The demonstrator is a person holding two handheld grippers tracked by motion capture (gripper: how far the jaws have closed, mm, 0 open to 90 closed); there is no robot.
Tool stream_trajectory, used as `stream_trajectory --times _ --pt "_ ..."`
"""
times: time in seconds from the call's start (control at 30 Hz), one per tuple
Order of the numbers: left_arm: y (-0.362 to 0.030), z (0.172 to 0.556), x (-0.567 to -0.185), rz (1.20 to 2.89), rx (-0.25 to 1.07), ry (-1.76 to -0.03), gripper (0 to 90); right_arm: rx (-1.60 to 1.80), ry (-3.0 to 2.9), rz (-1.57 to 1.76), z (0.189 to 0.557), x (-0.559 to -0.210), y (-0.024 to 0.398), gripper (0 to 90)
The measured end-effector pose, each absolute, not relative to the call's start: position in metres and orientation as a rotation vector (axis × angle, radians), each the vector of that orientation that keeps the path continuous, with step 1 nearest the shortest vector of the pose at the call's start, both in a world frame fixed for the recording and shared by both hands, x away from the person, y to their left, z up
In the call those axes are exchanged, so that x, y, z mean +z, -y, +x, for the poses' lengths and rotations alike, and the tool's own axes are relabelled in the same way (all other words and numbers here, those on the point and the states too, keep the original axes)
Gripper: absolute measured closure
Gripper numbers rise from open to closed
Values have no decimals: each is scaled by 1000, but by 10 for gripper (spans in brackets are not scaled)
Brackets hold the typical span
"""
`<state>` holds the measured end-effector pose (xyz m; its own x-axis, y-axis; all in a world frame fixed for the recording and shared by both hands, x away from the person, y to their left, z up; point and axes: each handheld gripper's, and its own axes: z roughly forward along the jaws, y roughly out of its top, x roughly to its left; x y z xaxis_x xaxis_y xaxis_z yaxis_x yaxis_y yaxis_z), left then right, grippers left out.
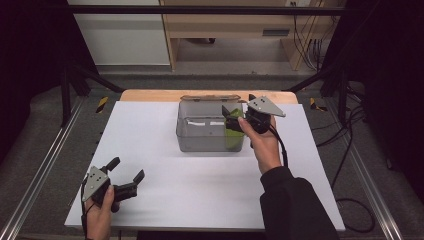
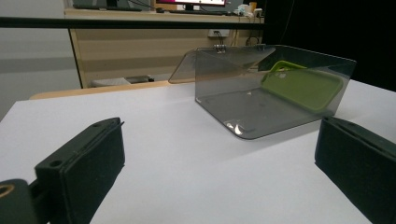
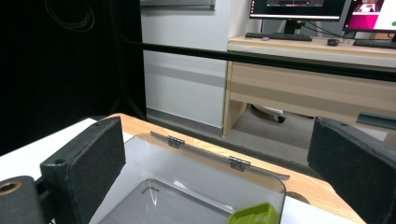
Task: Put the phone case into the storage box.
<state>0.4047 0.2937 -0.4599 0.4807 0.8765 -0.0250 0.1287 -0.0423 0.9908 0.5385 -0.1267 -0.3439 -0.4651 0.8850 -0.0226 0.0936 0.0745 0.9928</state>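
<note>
A clear grey plastic box (image 1: 202, 131) stands in the middle of the white table, its hinged lid (image 1: 210, 98) folded open at the back. A green phone case (image 1: 233, 136) leans inside against the box's right wall. My right gripper (image 1: 239, 105) hovers open over the box's right rim, holding nothing. In the right gripper view the box rim (image 3: 212, 157) and the top of the green case (image 3: 254, 215) lie below the open gripper (image 3: 219, 179). My left gripper (image 1: 126, 169) rests open near the front left. The left gripper view shows the box (image 2: 243, 109) and case (image 2: 301, 86) beyond the open gripper (image 2: 219, 168).
The white table top (image 1: 165, 185) lies on a wooden board (image 1: 150, 95). Black frame bars (image 1: 75, 80) and metal rails (image 1: 40, 170) flank the table. A wooden desk (image 3: 303, 79) with monitors stands behind. Cables (image 1: 350, 150) trail at the right.
</note>
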Motion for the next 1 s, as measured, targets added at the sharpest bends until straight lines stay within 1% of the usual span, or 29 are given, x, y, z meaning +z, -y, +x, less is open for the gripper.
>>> stream_trajectory --times 0.4,0.63,1.0 --pt "-294 405 -460 1511 757 -900 15 1462 -1660 949 530 -338 133 37" --pt "-294 404 -460 1505 808 -889 14 1480 -1617 935 523 -331 140 37" --pt "-297 404 -461 1466 786 -901 14 1462 -1632 884 512 -327 146 38"
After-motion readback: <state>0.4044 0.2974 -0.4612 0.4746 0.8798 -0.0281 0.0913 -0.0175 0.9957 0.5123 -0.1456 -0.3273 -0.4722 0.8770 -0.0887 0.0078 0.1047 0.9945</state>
